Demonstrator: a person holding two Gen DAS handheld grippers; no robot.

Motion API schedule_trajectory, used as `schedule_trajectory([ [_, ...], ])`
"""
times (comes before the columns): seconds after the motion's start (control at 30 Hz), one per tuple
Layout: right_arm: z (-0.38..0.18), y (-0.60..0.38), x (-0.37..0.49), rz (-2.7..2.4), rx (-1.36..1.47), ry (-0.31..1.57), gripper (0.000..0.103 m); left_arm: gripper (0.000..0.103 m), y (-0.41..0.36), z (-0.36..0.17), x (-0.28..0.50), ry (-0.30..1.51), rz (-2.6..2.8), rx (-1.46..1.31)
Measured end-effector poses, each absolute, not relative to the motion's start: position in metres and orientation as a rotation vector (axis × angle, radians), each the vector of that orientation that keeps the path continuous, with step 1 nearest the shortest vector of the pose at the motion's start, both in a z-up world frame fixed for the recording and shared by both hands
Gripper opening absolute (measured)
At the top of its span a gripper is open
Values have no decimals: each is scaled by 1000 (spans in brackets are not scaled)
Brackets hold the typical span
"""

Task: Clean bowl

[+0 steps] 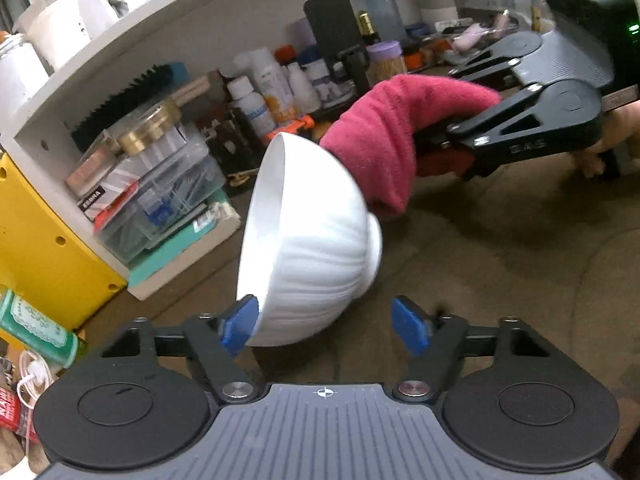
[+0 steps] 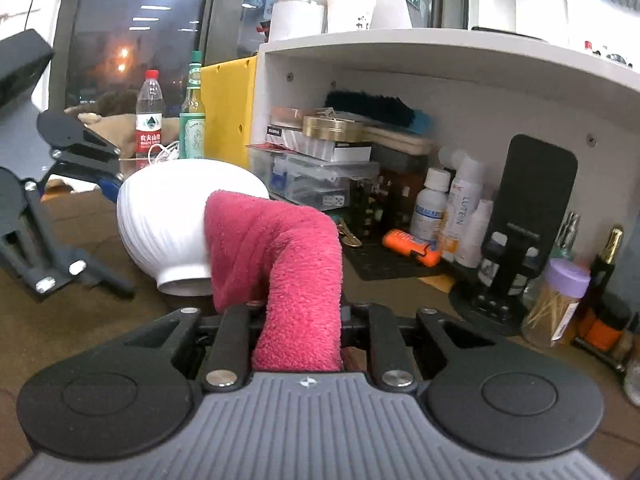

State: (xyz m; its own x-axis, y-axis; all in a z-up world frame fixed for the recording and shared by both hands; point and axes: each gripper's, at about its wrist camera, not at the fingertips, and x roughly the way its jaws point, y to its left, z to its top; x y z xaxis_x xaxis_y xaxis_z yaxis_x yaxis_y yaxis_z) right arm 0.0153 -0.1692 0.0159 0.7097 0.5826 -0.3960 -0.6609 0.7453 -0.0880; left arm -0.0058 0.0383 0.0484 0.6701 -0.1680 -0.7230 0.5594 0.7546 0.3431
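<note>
Left gripper [image 1: 324, 326]: blue pads spread apart. The left pad [image 1: 239, 326] sits against the rim of the white bowl [image 1: 308, 248]; the right pad stands clear of it, so the bowl is between the jaws but not pinched. Right gripper [image 2: 298, 312]: jaws pressed together on a pink cloth [image 2: 276, 256], which rises between the fingers and folds over toward the bowl.

Bowl: ribbed outside, tipped on its side, its mouth toward the shelf and its foot toward the right gripper. The cloth touches the bowl's outer wall near the foot. Whether the bowl rests on the surface or is lifted, cannot tell.

Surface: brown tabletop [image 1: 500, 248], dull, with faint ring marks. Along its far edge stands a white open shelf unit [image 2: 440, 56], with a yellow box [image 1: 44, 240] against the shelf's outer side.

Under the shelf: stacked clear plastic boxes [image 2: 316, 176] with a brass-coloured round tin [image 2: 332, 128] and a black brush [image 2: 372, 108] on top; white bottles [image 2: 430, 208]; an orange item [image 2: 412, 248] lying flat; a black phone stand [image 2: 528, 208]; a purple-lidded jar of toothpicks [image 2: 560, 300].

Past the yellow box: a green glass bottle [image 2: 193, 112] and a red-labelled water bottle [image 2: 149, 120]. Behind them is a dark window [image 2: 140, 40] with reflected ceiling lights.

On top of the shelf: white containers [image 2: 344, 8].
</note>
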Motion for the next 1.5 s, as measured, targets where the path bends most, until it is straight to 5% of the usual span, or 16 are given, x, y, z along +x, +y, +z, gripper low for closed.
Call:
schedule_trajectory([
  [0.13,26,-183,15,650,-200,315,21,20,34,40,-3,789,-495,563],
  [0.77,24,-134,-94,1004,-708,179,20,22,39,42,-10,839,-534,517],
  [0.83,33,-132,-61,904,-619,208,20,35,38,44,-9,833,-528,511],
  [0.9,39,-133,-34,835,-535,231,20,72,37,45,-10,819,-524,519],
  [0.97,43,-135,2,751,-403,256,20,89,35,44,-12,799,-517,552],
  [1.03,43,-141,20,711,-308,274,20,90,35,44,-11,783,-498,569],
  [1.13,34,-157,32,686,-210,299,20,80,38,45,-2,779,-476,566],
  [1.27,27,-171,39,638,-236,310,20,35,45,42,16,820,-437,540],
  [1.5,26,-145,26,765,-364,279,20,24,43,41,13,896,-515,493],
])
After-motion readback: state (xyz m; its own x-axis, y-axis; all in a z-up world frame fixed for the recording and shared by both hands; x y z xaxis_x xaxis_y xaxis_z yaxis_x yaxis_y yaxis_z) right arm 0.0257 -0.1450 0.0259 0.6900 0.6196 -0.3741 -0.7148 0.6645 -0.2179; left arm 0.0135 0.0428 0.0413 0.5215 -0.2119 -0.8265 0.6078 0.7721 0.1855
